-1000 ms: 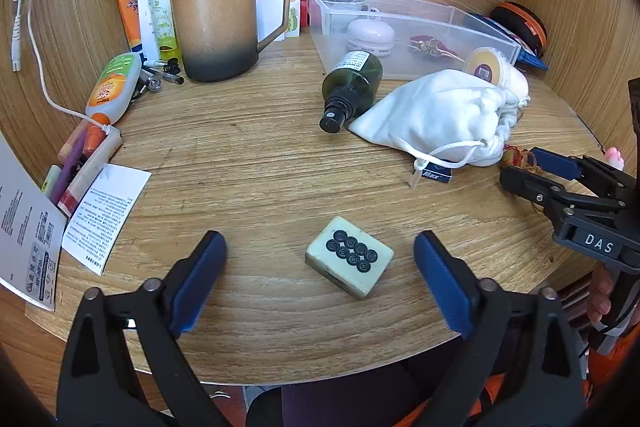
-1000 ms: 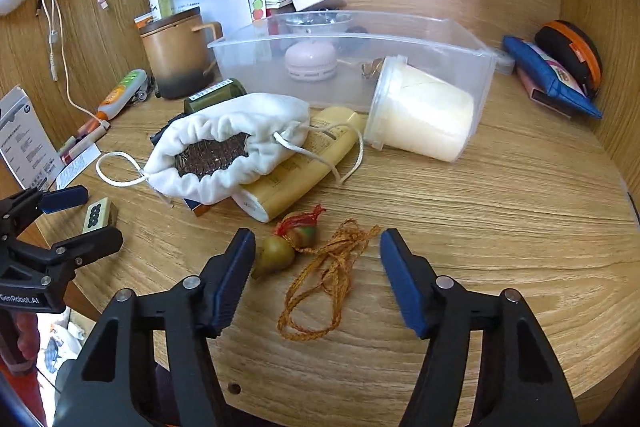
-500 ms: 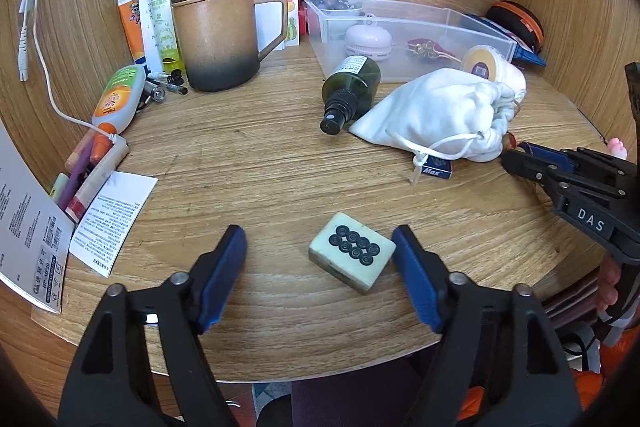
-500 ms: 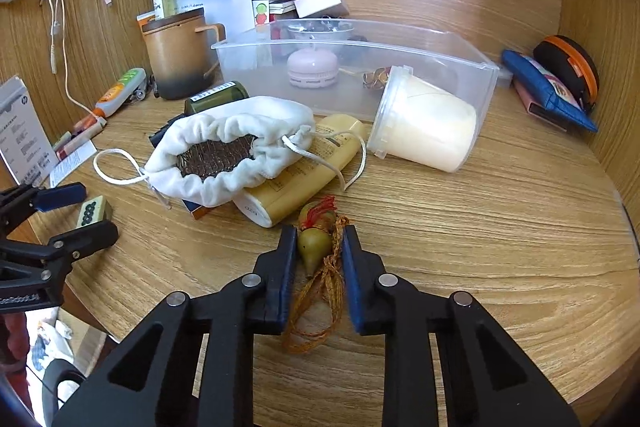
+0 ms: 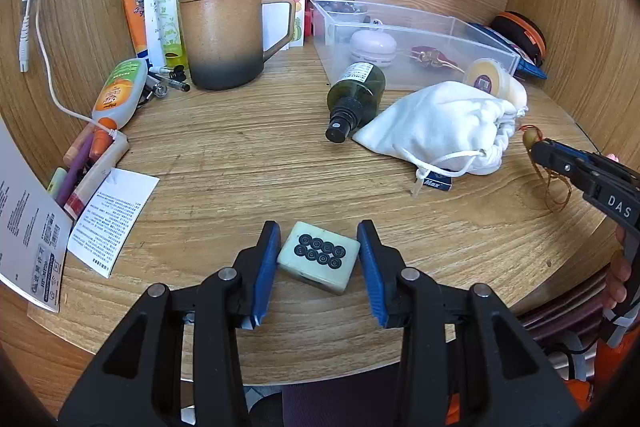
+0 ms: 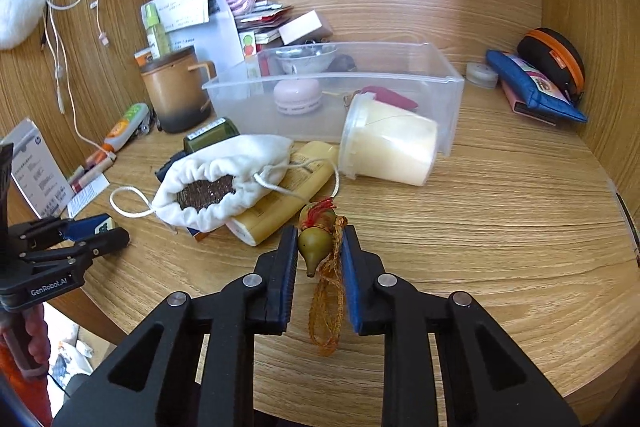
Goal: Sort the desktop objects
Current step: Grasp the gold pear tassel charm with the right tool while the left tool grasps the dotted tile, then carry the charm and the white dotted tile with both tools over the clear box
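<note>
My left gripper (image 5: 318, 251) is shut on a pale green mahjong tile (image 5: 319, 262) with black circles, near the desk's front edge. My right gripper (image 6: 319, 247) is shut on a small olive gourd charm (image 6: 315, 243) with a red tassel and an orange cord (image 6: 328, 307) hanging below, lifted a little above the desk. The right gripper also shows at the right of the left wrist view (image 5: 540, 149). A clear plastic bin (image 6: 452, 83) stands at the back and holds a pink round case (image 6: 297, 95) and small items.
A white drawstring bag (image 6: 224, 179), a yellow tube (image 6: 280, 203), a dark green spray bottle (image 5: 356, 95) and a tipped white tub (image 6: 388, 143) lie mid-desk. A brown mug (image 5: 224, 35), tubes, pens and papers crowd the left. Pouches (image 6: 536, 87) lie at the back right.
Both grippers have closed: the left on the mahjong tile, the right on the gourd charm, which has since risen slightly off the desk.
</note>
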Available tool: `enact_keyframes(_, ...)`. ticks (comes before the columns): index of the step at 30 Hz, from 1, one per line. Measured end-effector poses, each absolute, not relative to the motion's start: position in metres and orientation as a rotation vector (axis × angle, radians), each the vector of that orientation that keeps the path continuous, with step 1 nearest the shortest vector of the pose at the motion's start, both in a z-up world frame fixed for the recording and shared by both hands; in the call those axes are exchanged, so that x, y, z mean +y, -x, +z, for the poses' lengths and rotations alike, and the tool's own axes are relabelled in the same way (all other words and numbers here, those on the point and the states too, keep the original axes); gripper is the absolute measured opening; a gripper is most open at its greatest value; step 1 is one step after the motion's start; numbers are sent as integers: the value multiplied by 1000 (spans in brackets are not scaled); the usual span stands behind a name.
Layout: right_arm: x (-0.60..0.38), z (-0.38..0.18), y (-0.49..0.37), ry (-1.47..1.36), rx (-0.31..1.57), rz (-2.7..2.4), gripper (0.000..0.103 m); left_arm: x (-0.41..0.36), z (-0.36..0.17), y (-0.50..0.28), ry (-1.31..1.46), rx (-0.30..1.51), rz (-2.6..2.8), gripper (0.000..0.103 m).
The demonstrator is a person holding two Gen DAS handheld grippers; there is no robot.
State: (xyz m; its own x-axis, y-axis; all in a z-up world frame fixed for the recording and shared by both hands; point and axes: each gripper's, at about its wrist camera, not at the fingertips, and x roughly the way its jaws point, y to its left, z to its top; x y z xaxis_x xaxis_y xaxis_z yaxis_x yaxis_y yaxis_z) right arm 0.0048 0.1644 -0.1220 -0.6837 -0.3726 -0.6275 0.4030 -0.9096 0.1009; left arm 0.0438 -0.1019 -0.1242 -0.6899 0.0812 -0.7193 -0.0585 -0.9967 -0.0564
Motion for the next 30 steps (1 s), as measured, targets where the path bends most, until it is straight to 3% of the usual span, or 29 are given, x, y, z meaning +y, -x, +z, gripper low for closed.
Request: enact_keyframes(30, 200, -62, 21, -762, 28, -2598, 19, -76, -34, 16, 956, -20, 2853, 39)
